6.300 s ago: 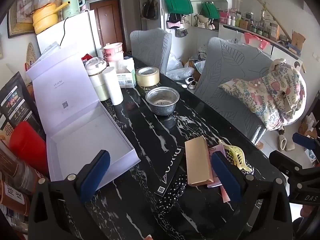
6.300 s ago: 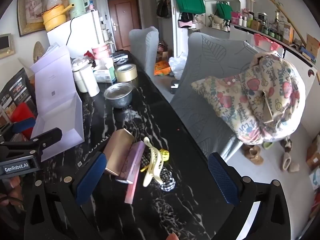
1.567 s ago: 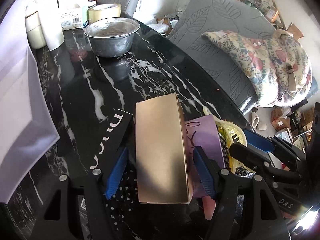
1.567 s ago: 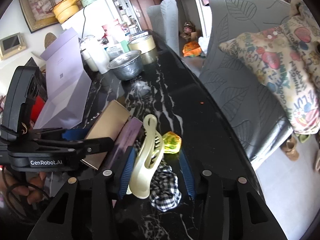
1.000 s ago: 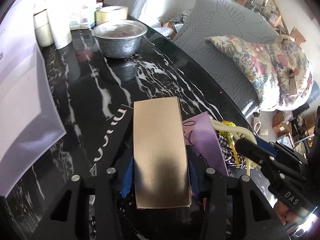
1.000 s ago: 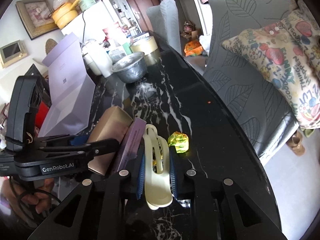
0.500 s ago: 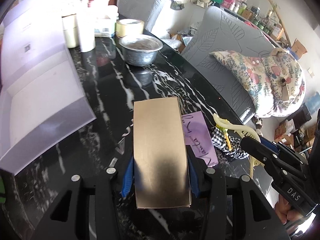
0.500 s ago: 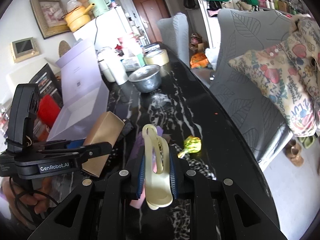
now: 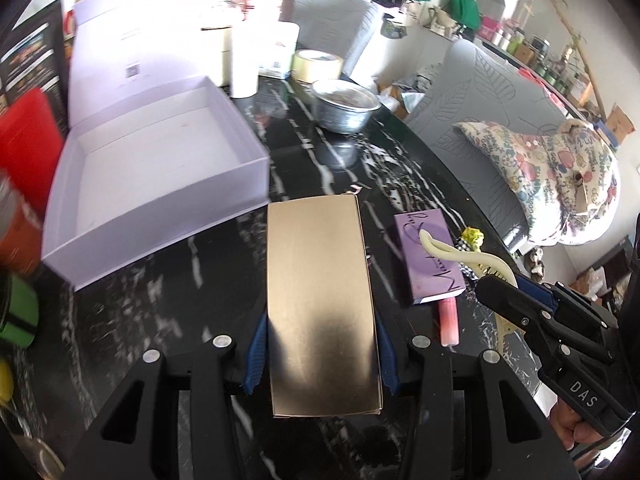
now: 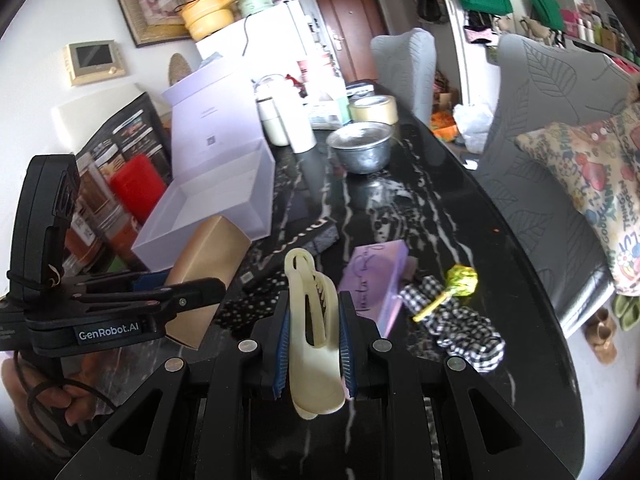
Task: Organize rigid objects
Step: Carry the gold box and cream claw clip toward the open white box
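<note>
Both grippers loaded, above the black table.

Left gripper (image 9: 318, 356) clamps gold box (image 9: 320, 304) at centre frame: light, stiff, probably slick card; hold its long sides. Right gripper (image 10: 312, 344) pinches cream hair claw (image 10: 312, 320), lower centre: brittle plastic.

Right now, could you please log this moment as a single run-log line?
left gripper: shut on gold box | right gripper: shut on hair clip | white box: open | purple box: on table
</note>
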{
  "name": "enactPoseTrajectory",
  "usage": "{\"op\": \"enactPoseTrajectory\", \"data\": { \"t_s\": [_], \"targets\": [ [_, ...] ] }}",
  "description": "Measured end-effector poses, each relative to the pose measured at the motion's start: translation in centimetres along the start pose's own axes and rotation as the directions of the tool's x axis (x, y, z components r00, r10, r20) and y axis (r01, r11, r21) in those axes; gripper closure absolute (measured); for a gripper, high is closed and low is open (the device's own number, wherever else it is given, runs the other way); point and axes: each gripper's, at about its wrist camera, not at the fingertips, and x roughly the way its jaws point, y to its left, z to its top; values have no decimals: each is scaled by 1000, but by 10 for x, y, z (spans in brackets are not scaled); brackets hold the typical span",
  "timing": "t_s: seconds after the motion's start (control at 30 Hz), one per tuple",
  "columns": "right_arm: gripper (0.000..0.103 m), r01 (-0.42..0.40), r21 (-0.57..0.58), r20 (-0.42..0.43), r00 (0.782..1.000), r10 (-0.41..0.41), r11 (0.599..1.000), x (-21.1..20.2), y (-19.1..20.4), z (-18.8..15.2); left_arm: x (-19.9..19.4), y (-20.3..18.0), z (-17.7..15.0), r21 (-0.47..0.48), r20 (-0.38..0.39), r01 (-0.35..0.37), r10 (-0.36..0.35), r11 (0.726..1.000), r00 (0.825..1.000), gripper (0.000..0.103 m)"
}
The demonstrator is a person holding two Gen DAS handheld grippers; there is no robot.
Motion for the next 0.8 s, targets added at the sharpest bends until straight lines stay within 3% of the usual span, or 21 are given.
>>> {"op": "enactPoseTrajectory", "data": {
  "t_s": [0.8],
  "targets": [
    [82, -196, -193, -72, 980, 186, 961, 15, 90, 7, -73, 62, -32, -168, 92, -146, 163, 975, 982, 58]
  ]
}}
